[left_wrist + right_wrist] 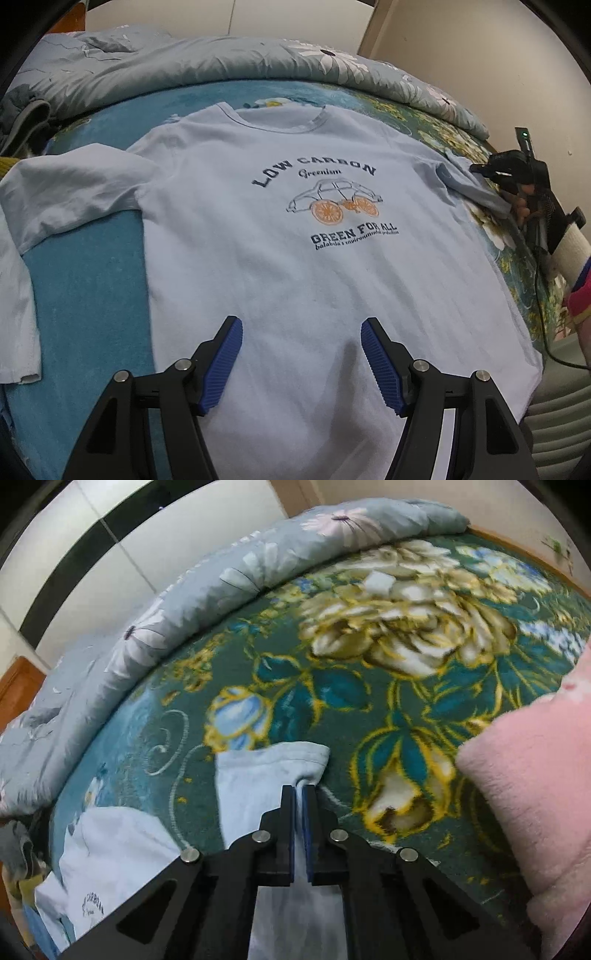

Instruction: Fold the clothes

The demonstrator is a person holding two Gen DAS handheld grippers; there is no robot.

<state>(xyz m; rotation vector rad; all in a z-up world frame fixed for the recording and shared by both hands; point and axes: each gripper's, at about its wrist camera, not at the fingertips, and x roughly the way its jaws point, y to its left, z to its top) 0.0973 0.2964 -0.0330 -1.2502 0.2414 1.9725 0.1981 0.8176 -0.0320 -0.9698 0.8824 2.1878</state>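
Blue pads of my right gripper (299, 790) have their jaws clamped on the sleeve (273, 771) of the pale T-shirt (280, 258); my left gripper (301, 328), jaws apart, hovers over its hem, shirt flat on the bed (332, 686).

I see soft, even indoor light with no glare — only a faint shadow on the T-shirt (280, 280) below my left gripper (301, 363). Both fisheye views bow hard toward dark vignetted corners, and the right wrist view smears across the floral blanket (388, 672).
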